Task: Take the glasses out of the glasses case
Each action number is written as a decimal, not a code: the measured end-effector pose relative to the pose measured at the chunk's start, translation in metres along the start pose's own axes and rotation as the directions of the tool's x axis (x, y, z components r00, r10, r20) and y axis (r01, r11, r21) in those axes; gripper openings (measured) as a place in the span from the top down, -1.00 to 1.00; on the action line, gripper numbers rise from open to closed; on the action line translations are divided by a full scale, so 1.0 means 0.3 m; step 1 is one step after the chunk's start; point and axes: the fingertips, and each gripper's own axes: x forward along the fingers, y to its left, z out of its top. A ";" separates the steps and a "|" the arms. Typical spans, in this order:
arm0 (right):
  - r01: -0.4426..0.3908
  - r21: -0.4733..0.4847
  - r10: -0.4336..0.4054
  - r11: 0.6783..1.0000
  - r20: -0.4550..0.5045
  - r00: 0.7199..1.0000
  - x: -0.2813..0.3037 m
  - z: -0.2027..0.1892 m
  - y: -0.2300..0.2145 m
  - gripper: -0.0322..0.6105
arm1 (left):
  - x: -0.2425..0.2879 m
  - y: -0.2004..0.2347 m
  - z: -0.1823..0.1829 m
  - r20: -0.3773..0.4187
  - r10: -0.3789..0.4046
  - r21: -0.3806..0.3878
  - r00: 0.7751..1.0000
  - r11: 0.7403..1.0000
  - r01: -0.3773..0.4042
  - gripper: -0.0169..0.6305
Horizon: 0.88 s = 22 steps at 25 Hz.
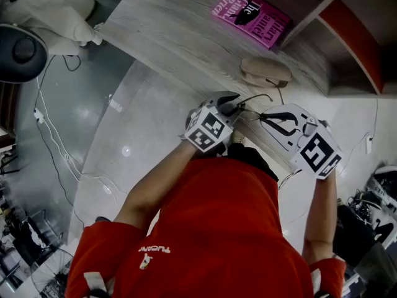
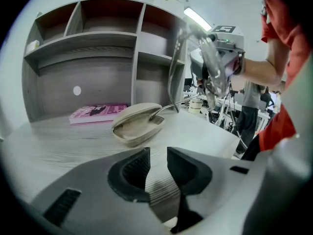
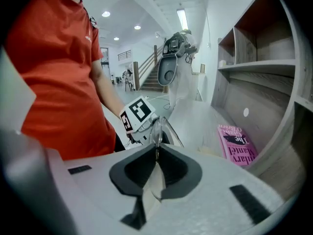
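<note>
The beige glasses case [image 1: 265, 72] lies open on the grey wooden desk [image 1: 161, 30]; in the left gripper view the case [image 2: 137, 124] shows its empty lining. My right gripper [image 1: 268, 115] is shut on the glasses [image 2: 212, 62] and holds them in the air, right of the case and above the desk's edge. One thin temple arm slants down to the case's rim. In the right gripper view a lens [image 3: 156, 130] sits pinched between the jaws of the right gripper [image 3: 156, 155]. My left gripper [image 2: 159, 168] is open and holds nothing, in front of the case, and its marker cube [image 1: 208, 131] is close beside the right gripper.
A pink book [image 1: 251, 16] lies flat at the back of the desk, also in the left gripper view [image 2: 98, 112]. Shelving with open compartments [image 2: 98, 43] rises behind it. White cables [image 1: 56, 148] trail on the glossy floor to the left.
</note>
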 end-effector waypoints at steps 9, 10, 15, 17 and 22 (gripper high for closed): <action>-0.064 0.109 0.029 0.992 0.298 0.954 -0.105 0.237 0.025 0.81 | -0.086 -0.035 0.149 0.290 -0.096 -0.218 0.952 0.962 0.164 0.63; -0.070 0.105 0.034 0.992 0.310 0.950 -0.112 0.247 0.023 0.81 | -0.102 -0.034 0.176 0.336 -0.112 -0.244 0.935 0.949 0.201 0.63; -0.123 0.088 0.080 0.989 0.388 0.918 -0.141 0.298 0.021 0.81 | -0.185 -0.007 0.286 0.549 -0.170 -0.357 0.818 0.838 0.413 0.53; -0.147 0.081 0.100 0.986 0.420 0.902 -0.153 0.313 0.024 0.81 | -0.213 -0.003 0.324 0.592 -0.190 -0.383 0.783 0.788 0.481 0.45; -0.192 0.069 0.138 0.979 0.471 0.872 -0.169 0.346 0.037 0.81 | -0.243 0.005 0.360 0.664 -0.220 -0.420 0.715 0.681 0.600 0.24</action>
